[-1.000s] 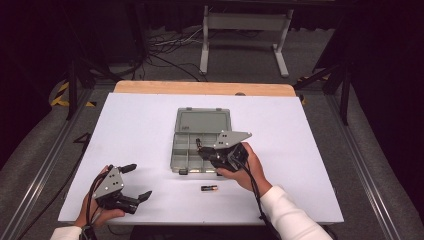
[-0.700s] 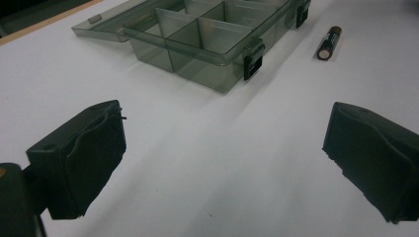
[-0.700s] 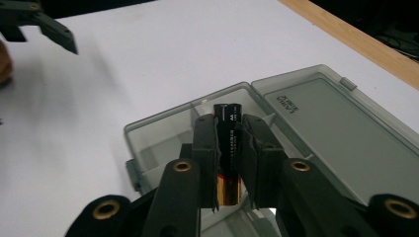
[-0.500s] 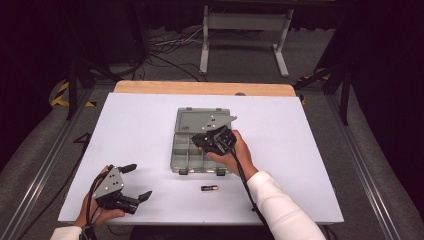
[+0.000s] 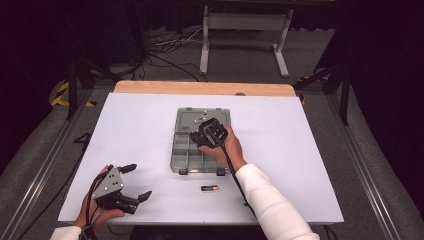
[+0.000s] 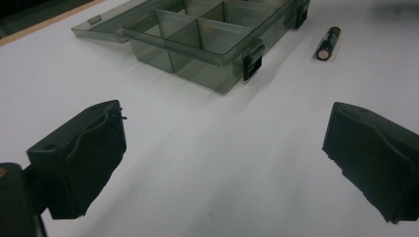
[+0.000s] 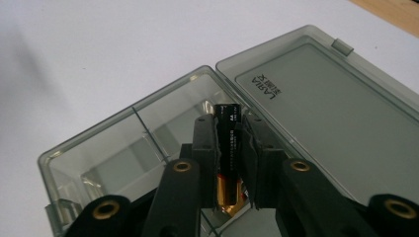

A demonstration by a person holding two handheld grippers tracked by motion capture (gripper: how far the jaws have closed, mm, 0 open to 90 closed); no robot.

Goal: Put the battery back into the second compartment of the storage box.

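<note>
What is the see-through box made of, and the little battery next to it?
The box looks like smoky grey clear plastic: you can see its dividers through the glossy walls. The battery seems to be metal in a shiny black and copper-coloured wrapper, though the wrapper hides what is underneath.

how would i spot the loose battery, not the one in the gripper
On the white table, find the grey box at the middle. The loose battery lies flat just in front of its latches. Nothing touches it; the other battery is clamped in the right gripper over the box.
</note>
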